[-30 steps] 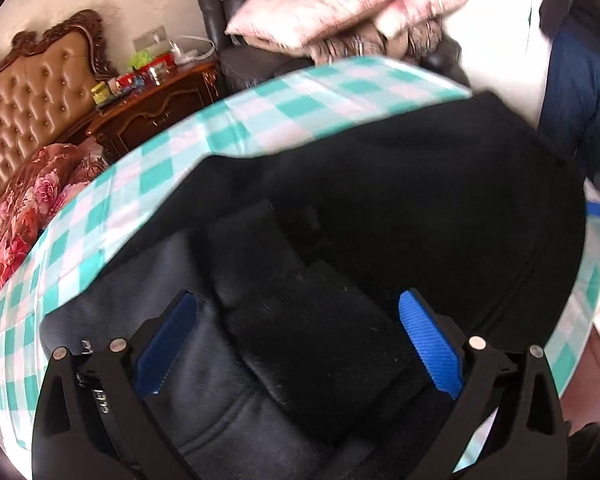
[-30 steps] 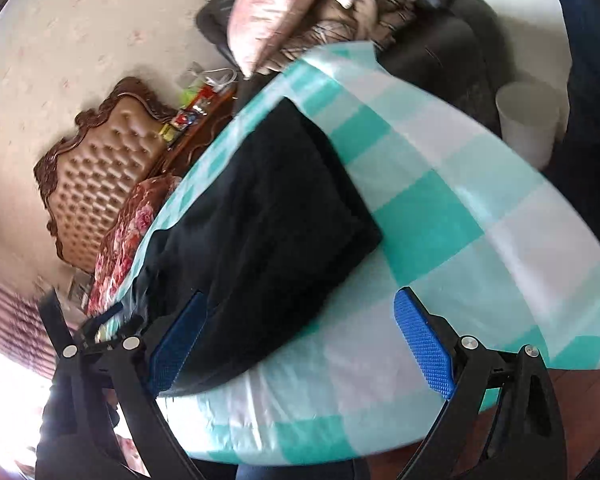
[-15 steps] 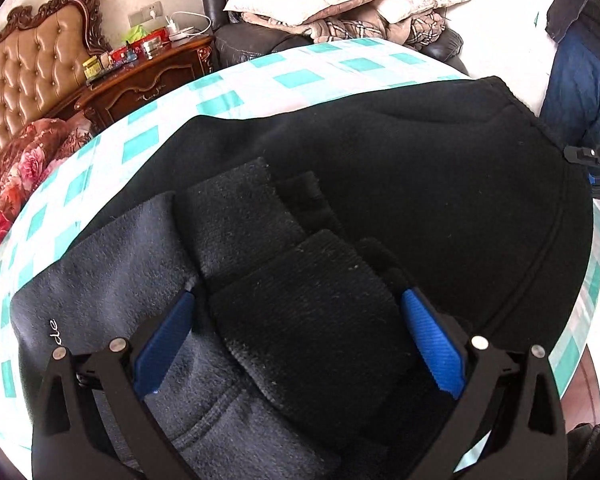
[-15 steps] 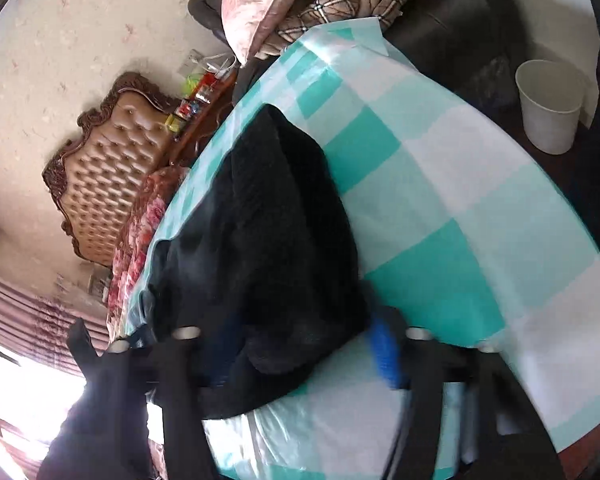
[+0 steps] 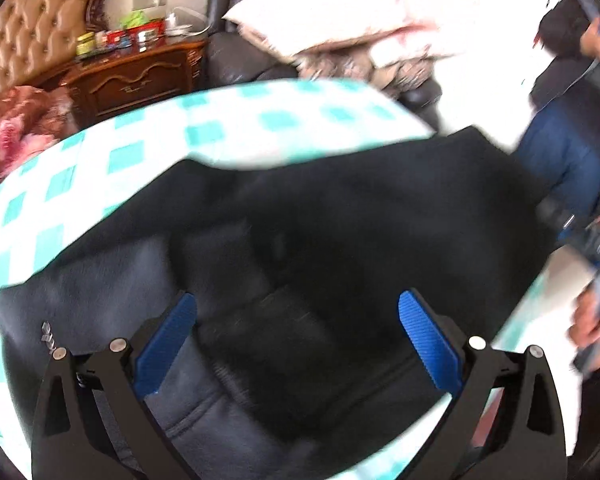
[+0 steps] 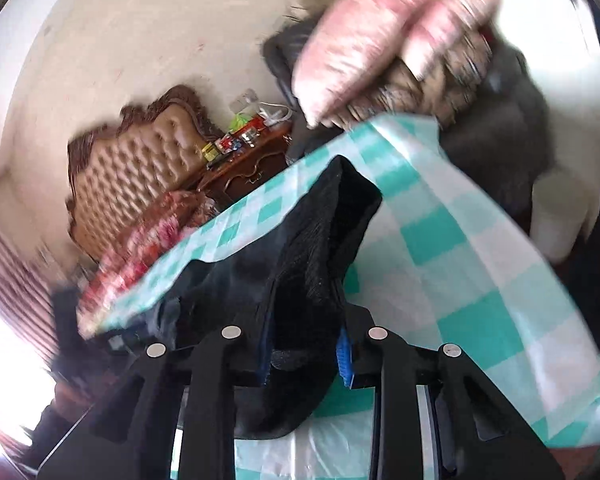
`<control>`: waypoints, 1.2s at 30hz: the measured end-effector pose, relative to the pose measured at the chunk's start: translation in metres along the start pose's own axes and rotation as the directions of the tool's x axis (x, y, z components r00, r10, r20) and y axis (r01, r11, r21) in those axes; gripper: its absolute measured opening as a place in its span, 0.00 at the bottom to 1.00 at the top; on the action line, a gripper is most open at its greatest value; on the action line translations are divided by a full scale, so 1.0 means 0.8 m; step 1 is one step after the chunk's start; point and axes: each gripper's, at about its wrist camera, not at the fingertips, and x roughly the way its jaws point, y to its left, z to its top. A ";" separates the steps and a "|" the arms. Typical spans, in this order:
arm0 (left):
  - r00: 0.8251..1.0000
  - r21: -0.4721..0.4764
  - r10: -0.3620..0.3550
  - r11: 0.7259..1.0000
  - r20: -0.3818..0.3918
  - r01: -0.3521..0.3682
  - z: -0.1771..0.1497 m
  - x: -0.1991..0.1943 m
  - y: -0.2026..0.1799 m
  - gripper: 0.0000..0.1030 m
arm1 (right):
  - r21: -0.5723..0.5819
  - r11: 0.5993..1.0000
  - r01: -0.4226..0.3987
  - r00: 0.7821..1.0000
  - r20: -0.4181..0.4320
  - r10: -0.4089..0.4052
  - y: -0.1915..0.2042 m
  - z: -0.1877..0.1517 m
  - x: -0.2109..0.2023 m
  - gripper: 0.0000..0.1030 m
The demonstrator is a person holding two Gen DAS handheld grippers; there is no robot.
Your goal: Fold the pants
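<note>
While the right hand-held gripper (image 6: 304, 354) is closing on a bunched pants (image 6: 316, 264) end, the garment is being stretched lengthwise across the checked bench (image 6: 460, 248) toward the open left hand-held gripper (image 5: 296, 340).
</note>
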 end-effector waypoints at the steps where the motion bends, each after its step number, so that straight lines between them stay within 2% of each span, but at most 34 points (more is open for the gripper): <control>1: 0.999 -0.003 -0.041 0.999 0.011 0.041 0.012 -0.008 -0.005 0.98 | -0.047 0.999 0.021 1.000 0.010 -0.020 0.015 -0.001 -0.001 0.27; 4: 0.986 -0.051 -0.165 0.985 0.023 0.166 0.038 -0.019 -0.011 0.98 | -0.191 0.978 0.079 0.996 0.055 -0.070 0.063 -0.008 -0.002 0.27; 7: 0.957 -0.104 -0.290 0.952 -0.007 0.287 0.060 -0.016 -0.021 0.98 | -0.350 0.927 0.136 0.989 0.095 -0.109 0.113 -0.024 0.002 0.26; 9: 0.940 -0.122 -0.341 0.934 -0.032 0.335 0.065 -0.014 -0.028 0.98 | -0.460 0.870 0.176 0.983 0.120 -0.135 0.148 -0.041 0.007 0.26; 11: 0.911 -0.138 -0.404 0.910 -0.080 0.391 0.076 -0.010 -0.040 0.98 | -0.555 0.809 0.193 0.981 0.135 -0.142 0.180 -0.060 0.015 0.26; 12: 0.906 -0.139 -0.414 0.906 -0.089 0.401 0.080 -0.008 -0.049 0.98 | -0.592 0.781 0.197 0.980 0.140 -0.141 0.193 -0.070 0.020 0.26; 14: 0.907 -0.120 -0.406 0.912 -0.113 0.393 0.088 -0.007 -0.056 0.98 | -0.672 0.714 0.196 0.980 0.144 -0.134 0.220 -0.092 0.029 0.25; 18: 0.929 -0.070 -0.296 0.955 -0.221 0.288 0.093 0.005 -0.063 0.98 | -0.774 0.611 0.167 0.986 0.135 -0.099 0.256 -0.123 0.041 0.24; 20: 0.921 -0.055 -0.231 0.973 -0.315 0.225 0.085 0.024 -0.062 0.98 | -0.809 0.567 0.154 0.988 0.130 -0.084 0.268 -0.135 0.045 0.24; 21: 0.918 -0.050 -0.207 0.978 -0.339 0.202 0.081 0.030 -0.061 0.98 | -0.817 0.557 0.148 0.989 0.125 -0.079 0.271 -0.138 0.047 0.23; 23: 0.898 -0.045 -0.162 0.986 -0.409 0.158 0.068 0.052 -0.058 0.98 | -0.824 0.548 0.141 0.990 0.118 -0.076 0.274 -0.142 0.050 0.23; 26: 0.878 -0.075 -0.204 0.979 -0.433 0.190 0.055 0.072 -0.054 0.97 | -0.834 0.533 0.142 0.990 0.116 -0.082 0.275 -0.146 0.050 0.23; 27: 0.873 -0.085 -0.222 0.975 -0.434 0.206 0.051 0.076 -0.054 0.88 | -0.835 0.532 0.141 0.990 0.114 -0.084 0.274 -0.145 0.051 0.23; 28: 0.867 -0.099 -0.248 0.969 -0.432 0.228 0.048 0.081 -0.056 0.73 | -0.835 0.533 0.140 0.990 0.109 -0.089 0.273 -0.144 0.053 0.24; 29: 0.868 -0.102 -0.259 0.966 -0.423 0.238 0.048 0.082 -0.057 0.54 | -0.830 0.541 0.136 0.990 0.098 -0.099 0.270 -0.142 0.055 0.24; 30: 0.875 -0.091 -0.258 0.966 -0.410 0.242 0.048 0.082 -0.060 0.43 | -0.821 0.557 0.127 0.991 0.086 -0.101 0.265 -0.138 0.056 0.28; 31: 0.876 -0.095 -0.274 0.962 -0.397 0.258 0.049 0.081 -0.062 0.32 | -0.802 0.592 0.082 0.996 0.048 -0.072 0.259 -0.134 0.052 0.33; 32: 0.874 -0.111 -0.297 0.955 -0.384 0.276 0.052 0.079 -0.063 0.27 | -0.783 0.621 0.040 0.999 0.028 -0.029 0.251 -0.129 0.044 0.46; 33: 0.882 -0.102 -0.292 0.956 -0.371 0.273 0.058 0.077 -0.067 0.26 | -0.759 0.650 0.006 1.000 0.024 0.019 0.241 -0.125 0.034 0.64; 35: 0.889 -0.094 -0.289 0.957 -0.356 0.274 0.063 0.072 -0.069 0.25 | -0.675 0.737 -0.031 0.991 0.075 0.110 0.208 -0.110 0.003 0.81; 36: 0.885 -0.102 -0.301 0.953 -0.354 0.284 0.066 0.070 -0.068 0.25 | -0.622 0.782 -0.047 0.986 0.098 0.137 0.189 -0.102 -0.008 0.83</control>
